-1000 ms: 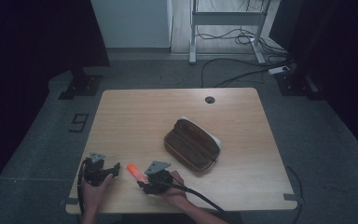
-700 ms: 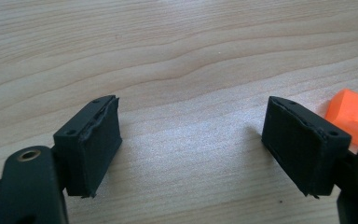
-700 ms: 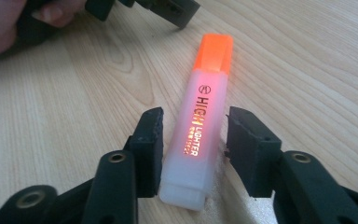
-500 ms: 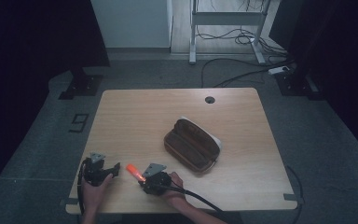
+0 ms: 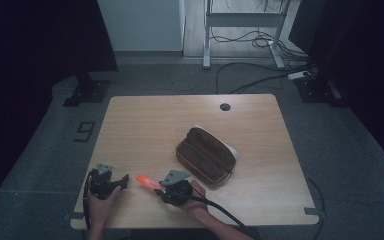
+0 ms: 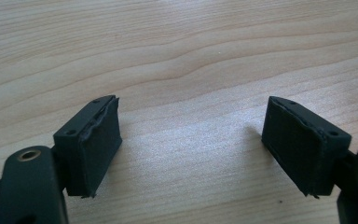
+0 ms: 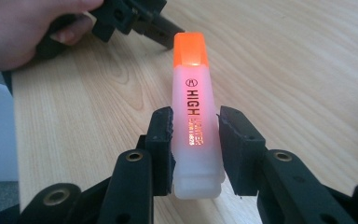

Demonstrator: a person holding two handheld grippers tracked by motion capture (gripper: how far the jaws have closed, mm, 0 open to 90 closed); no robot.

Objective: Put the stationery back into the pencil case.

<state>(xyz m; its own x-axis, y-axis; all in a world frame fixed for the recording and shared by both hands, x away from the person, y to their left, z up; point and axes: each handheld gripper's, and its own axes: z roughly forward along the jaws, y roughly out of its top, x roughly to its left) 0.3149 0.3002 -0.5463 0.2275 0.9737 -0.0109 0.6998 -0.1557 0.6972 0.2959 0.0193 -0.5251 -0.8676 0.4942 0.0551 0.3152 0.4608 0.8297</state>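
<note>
right gripper: clamped on orange-capped translucent plastic highlighter, held at near-left of pale wooden table | left gripper: jaws wide, empty, near-left edge | brown oval zip pencil case: mid-table, right of both | step: likely carrying highlighter; next probably needs left jaws on cap, or case opened

Both grippers showing matte black bodies. Left gripper and right gripper each wearing a grey three-cornered plate on top. Black cable trailing from the right one toward 5 o'clock. Fingers carrying worn black pads; pivot holes showing brass-coloured rims. Forearms appearing bare.
</note>
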